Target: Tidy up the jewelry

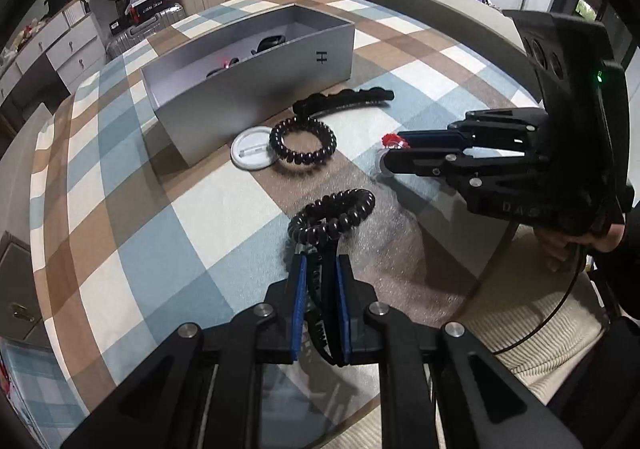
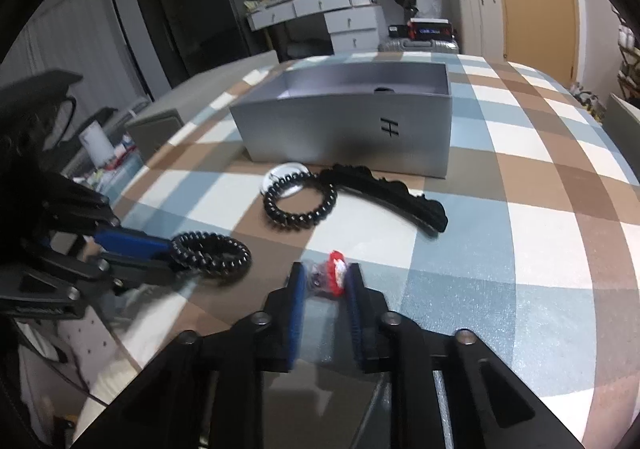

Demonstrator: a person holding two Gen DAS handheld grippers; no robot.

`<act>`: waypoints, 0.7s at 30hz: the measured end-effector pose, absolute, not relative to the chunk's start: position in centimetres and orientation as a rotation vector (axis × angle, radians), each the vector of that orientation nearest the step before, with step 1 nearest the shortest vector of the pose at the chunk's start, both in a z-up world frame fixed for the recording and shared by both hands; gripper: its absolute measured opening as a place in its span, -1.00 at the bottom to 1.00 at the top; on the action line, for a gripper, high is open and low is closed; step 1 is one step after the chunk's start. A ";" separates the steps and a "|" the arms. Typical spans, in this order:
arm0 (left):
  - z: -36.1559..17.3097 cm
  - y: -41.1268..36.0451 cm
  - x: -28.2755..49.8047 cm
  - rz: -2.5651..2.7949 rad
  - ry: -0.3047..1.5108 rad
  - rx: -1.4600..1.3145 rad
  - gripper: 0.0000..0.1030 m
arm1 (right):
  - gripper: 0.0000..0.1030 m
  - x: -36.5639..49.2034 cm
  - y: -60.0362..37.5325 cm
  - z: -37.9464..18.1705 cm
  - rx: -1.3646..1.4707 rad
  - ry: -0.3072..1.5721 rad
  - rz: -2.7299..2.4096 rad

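My left gripper (image 1: 320, 261) is shut on a black spiral hair tie (image 1: 334, 215) and holds it over the checked tablecloth; it also shows in the right wrist view (image 2: 212, 251). My right gripper (image 2: 325, 273) is shut on a small red and white trinket (image 2: 335, 273), which shows as a red tip in the left wrist view (image 1: 391, 139). A second black spiral hair tie (image 1: 303, 141) lies on the cloth beside a white round badge (image 1: 249, 149). A long black hair clip (image 1: 344, 99) lies in front of the grey open box (image 1: 256, 89), which holds several dark items.
The table has a blue, brown and white checked cloth (image 1: 160, 233). A grey chair back (image 1: 440, 5) stands at the far right edge. Drawers, suitcases and a shoe rack stand beyond the table. A cream knit cushion (image 1: 532, 333) is beside the near edge.
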State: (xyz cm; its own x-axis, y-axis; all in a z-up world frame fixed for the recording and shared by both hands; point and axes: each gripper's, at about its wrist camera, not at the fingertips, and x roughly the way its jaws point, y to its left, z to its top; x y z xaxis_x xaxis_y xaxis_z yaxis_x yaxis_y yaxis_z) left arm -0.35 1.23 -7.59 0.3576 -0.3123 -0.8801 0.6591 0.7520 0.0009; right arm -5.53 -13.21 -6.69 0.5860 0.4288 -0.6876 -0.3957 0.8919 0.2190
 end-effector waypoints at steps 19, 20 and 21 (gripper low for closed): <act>-2.6 0.5 0.3 -0.765 0.938 0.202 -0.82 | -0.67 -6.6 -17.5 -3.1 0.179 0.707 0.448; -2.3 0.5 0.7 -0.730 0.927 0.197 -0.82 | -0.67 -6.5 -17.5 -2.8 0.182 0.701 0.454; -2.1 0.6 1.2 -0.667 0.915 0.201 -0.82 | -0.67 -6.4 -17.5 -2.5 0.182 0.693 0.457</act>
State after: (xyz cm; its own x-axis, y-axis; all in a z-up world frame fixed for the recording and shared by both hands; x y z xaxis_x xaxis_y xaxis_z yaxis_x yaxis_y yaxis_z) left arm 1.20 0.58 -2.06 0.4263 -0.4474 -0.7862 0.6119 0.7827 -0.1137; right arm -6.44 -17.48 -2.50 0.6756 0.4632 -0.5737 -0.3442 0.8862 0.3101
